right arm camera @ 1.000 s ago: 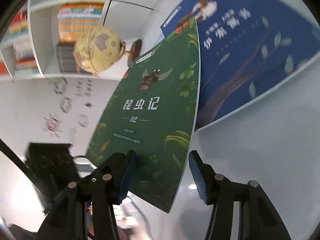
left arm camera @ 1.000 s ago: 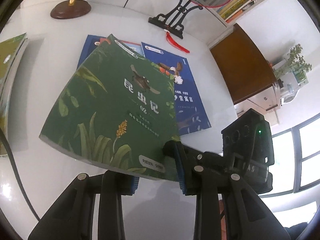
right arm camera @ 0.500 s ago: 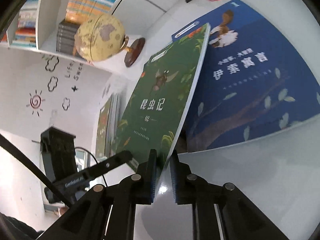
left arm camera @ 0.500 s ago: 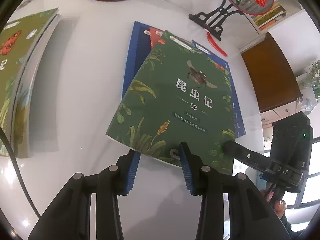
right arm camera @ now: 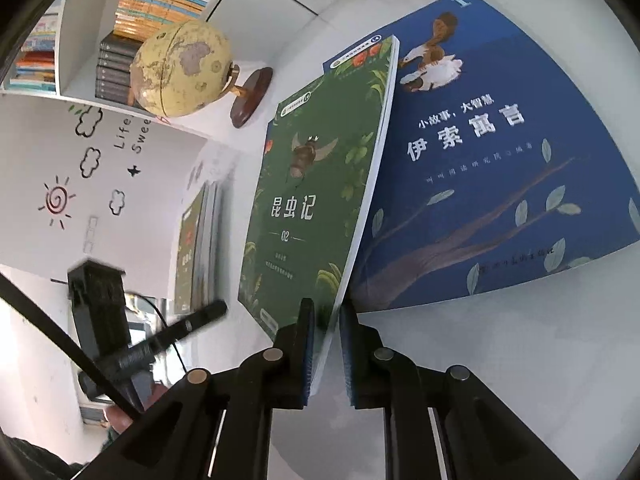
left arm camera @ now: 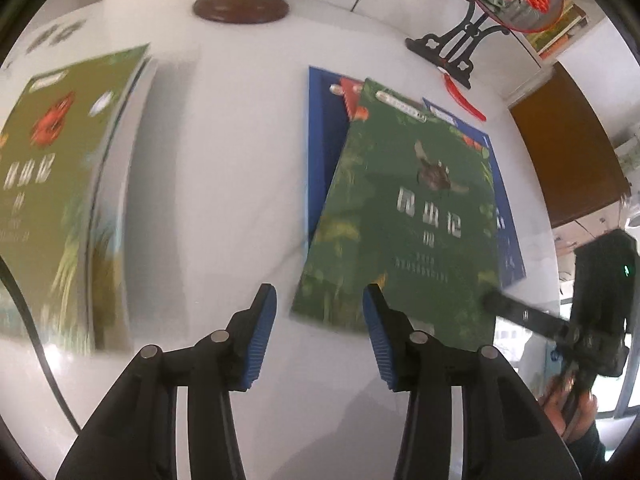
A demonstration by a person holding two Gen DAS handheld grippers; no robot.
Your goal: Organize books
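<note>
The green book (right arm camera: 316,184) cover reads "昆虫记" with "02" beneath. The blue book (right arm camera: 500,152) cover reads "小故事,大智慧" above "伊索寓言", with "1" at its top corner. A wall decal (right arm camera: 132,136) reads "Life" and "Swee", cut off.

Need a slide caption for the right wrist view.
Right gripper clamps the green book's corner, tilting it off the blue book.

Wide bare table (left arm camera: 224,184) lies between the olive book stack (left arm camera: 60,184) on the left and the blue books (left arm camera: 320,140) on the right, an open lane. Far end is blocked by the globe (right arm camera: 182,68) base and the black stand (left arm camera: 452,46) (red tassel trailing).
</note>
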